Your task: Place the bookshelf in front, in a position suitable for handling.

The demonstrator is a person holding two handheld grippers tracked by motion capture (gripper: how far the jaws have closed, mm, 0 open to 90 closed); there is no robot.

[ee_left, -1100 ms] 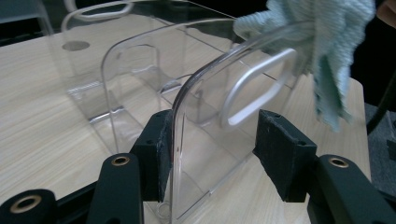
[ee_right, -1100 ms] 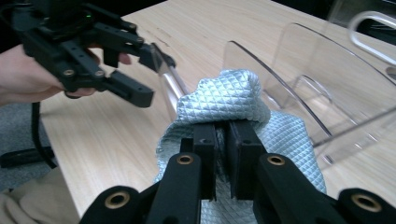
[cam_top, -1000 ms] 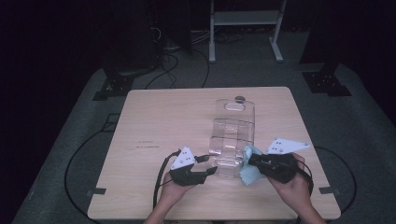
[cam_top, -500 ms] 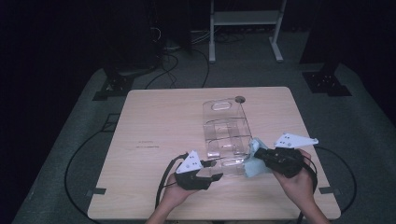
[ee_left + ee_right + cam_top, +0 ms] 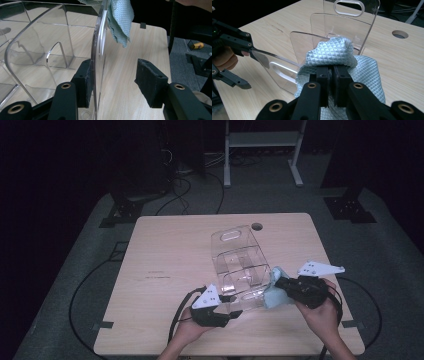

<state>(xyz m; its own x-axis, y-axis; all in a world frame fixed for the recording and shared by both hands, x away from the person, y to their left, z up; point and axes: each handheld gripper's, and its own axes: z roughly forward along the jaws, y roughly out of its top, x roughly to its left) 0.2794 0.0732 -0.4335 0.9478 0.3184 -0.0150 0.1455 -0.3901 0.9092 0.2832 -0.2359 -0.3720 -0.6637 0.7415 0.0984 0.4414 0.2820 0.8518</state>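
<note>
Since a second ago the clear organizer (image 5: pixel 239 267) has swung a bit, so its near end now sits further toward the person, and both grippers have come down closer to the table's front edge.

High view: the organizer lies on the wooden table (image 5: pixel 165 250), a see-through plastic thing with dividers and a slot handle at the far end. Left gripper (image 5: pixel 227 312) is at its near left corner, right gripper (image 5: pixel 276 285) is at its near right side with a light blue cloth (image 5: pixel 274 295) bunched up against the plastic. A hand is wrapped around each tool.

Left gripper view: the jaws are spread wide, and the organizer's end wall stands upright between them. The left pad touches or nearly touches that wall, the right pad is well apart from it. So it's not clamped, more like straddling the panel. The cloth hangs at the top, just past the wall's edge.

Right gripper view: this claw is pressed together on the cloth, a fold of the quilted fabric pinched between the pads with the rest puffing up above and spilling out to the sides. The cloth is right against the clear dividers. Further off on the left you can see the other gripper around the organizer's end panel.
</note>
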